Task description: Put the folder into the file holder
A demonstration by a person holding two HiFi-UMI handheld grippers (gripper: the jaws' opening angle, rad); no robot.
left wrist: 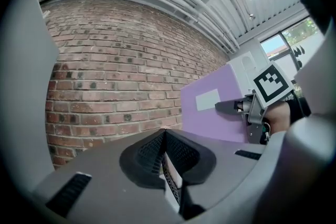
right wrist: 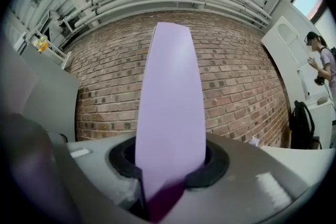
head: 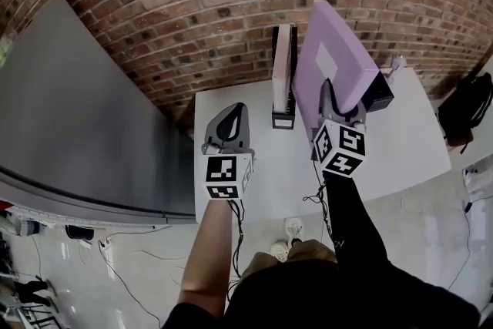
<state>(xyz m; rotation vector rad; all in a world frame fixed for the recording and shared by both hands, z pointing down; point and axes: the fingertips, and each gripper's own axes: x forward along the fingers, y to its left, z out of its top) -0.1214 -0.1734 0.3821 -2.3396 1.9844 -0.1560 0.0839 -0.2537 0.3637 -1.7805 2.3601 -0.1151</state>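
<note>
The jaws of the right gripper (right wrist: 169, 168) are clamped on the purple folder (right wrist: 170, 97), which is held upright above the worktop (head: 400, 150); those of the left gripper (left wrist: 165, 160) are pressed together on nothing. The folder is lifted but not yet lowered into the file holder (head: 283, 116) just beside it. A blank pale label (head: 327, 59) is seen on the folder; no writing can be read
</note>
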